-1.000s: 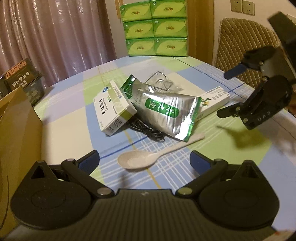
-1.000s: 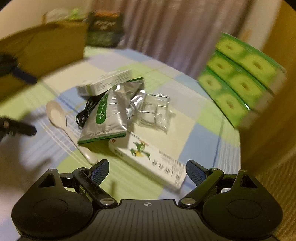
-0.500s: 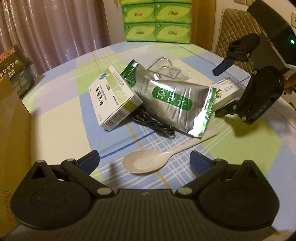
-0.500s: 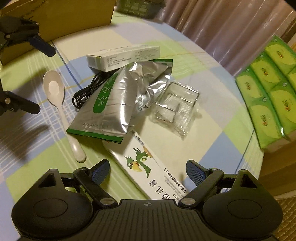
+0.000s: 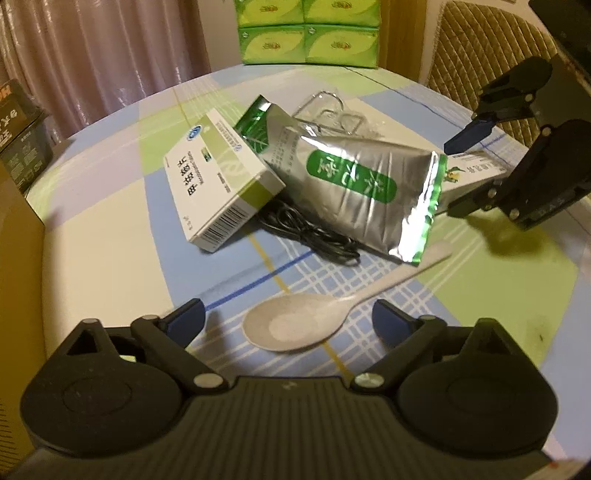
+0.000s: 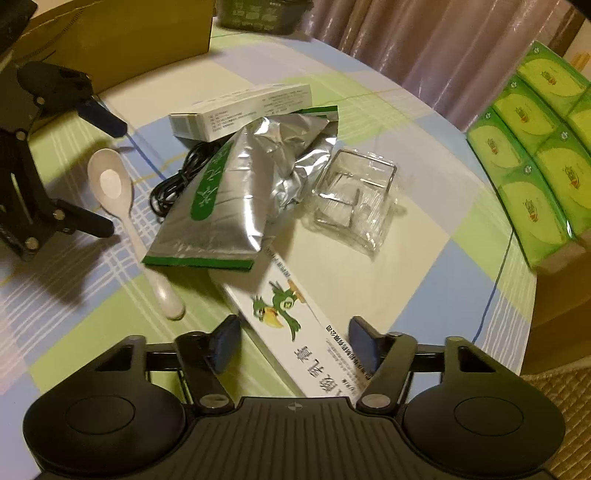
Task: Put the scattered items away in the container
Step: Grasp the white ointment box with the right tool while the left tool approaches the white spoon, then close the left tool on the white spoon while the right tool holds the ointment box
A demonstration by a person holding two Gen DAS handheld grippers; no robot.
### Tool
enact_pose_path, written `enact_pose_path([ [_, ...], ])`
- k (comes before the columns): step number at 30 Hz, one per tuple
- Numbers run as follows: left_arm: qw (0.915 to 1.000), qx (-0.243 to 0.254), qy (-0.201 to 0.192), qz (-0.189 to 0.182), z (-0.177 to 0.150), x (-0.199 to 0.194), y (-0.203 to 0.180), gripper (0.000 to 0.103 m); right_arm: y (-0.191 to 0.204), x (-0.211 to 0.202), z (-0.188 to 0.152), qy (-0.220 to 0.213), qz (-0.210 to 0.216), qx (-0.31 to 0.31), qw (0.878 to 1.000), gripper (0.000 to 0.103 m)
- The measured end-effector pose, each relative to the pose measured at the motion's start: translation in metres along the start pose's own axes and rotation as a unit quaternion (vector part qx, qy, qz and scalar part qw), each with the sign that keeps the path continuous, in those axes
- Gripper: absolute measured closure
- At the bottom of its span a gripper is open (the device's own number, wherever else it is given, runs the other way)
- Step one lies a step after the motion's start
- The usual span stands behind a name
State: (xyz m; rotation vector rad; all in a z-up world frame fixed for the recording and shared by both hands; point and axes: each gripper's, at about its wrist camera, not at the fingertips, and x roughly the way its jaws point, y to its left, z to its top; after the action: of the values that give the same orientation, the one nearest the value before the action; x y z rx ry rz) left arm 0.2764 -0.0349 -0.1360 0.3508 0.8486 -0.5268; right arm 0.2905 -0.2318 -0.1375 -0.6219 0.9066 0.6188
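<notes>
A white spoon (image 5: 295,325) lies between the open fingers of my left gripper (image 5: 286,319), bowl toward me. Behind it are a white-green medicine box (image 5: 218,181), a black cable (image 5: 314,236) and a silver-green foil pouch (image 5: 354,188). My right gripper (image 6: 295,345) straddles the near end of a long white box with a green bird (image 6: 295,328); its pads stand close to the box sides, half closed, contact unclear. The clear plastic tray (image 6: 351,199) lies beyond. The cardboard container (image 6: 122,33) stands at the far left in the right wrist view.
Stacked green tissue packs (image 5: 310,33) stand at the table's back edge and show in the right wrist view (image 6: 535,140). A dark carton (image 5: 18,136) sits at left, a quilted chair (image 5: 480,48) at right. The checked tablecloth (image 5: 110,258) covers a round table.
My right gripper has come down over the bird box and its fingers have narrowed around it. My left gripper has moved closer over the spoon, still open.
</notes>
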Motion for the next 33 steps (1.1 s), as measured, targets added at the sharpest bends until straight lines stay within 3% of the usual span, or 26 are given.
enact_pose_path([
  [3, 1.0, 0.005, -0.003, -0.001, -0.002, -0.002, -0.002, 0.017, 0.006, -0.006, -0.004, 0.002, -0.004, 0.012, 1.0, 0.053],
  [9, 0.9997, 0.023, -0.003, -0.011, -0.006, -0.014, -0.008, 0.054, 0.023, -0.026, -0.017, 0.001, 0.0, 0.06, 0.998, 0.067],
  [15, 0.9987, 0.041, 0.015, -0.027, -0.019, -0.032, -0.017, 0.074, 0.043, -0.048, -0.037, -0.007, 0.001, 0.131, 0.991, 0.068],
  [22, 0.9973, 0.055, 0.027, -0.039, -0.032, -0.054, -0.037, 0.074, 0.061, -0.069, -0.053, -0.021, 0.001, 0.21, 0.977, 0.067],
  [24, 0.9972, 0.061, 0.022, -0.037, -0.032, -0.057, -0.04, 0.069, 0.066, -0.07, -0.057, -0.027, -0.007, 0.21, 0.977, 0.066],
  [26, 0.9971, 0.068, 0.012, -0.033, -0.032, -0.06, -0.043, 0.052, 0.069, -0.069, -0.06, -0.029, -0.017, 0.209, 0.977, 0.063],
  [28, 0.9965, 0.078, 0.002, -0.028, -0.031, -0.061, -0.044, 0.044, 0.072, -0.067, -0.064, -0.036, -0.027, 0.21, 0.977, 0.046],
  [29, 0.9963, 0.082, -0.004, -0.026, -0.03, -0.06, -0.045, 0.04, 0.073, -0.066, -0.066, -0.041, -0.029, 0.214, 0.976, 0.045],
  [33, 0.9951, 0.092, -0.02, -0.028, -0.027, -0.054, -0.044, 0.038, 0.072, -0.063, -0.064, -0.054, -0.034, 0.219, 0.974, 0.045],
])
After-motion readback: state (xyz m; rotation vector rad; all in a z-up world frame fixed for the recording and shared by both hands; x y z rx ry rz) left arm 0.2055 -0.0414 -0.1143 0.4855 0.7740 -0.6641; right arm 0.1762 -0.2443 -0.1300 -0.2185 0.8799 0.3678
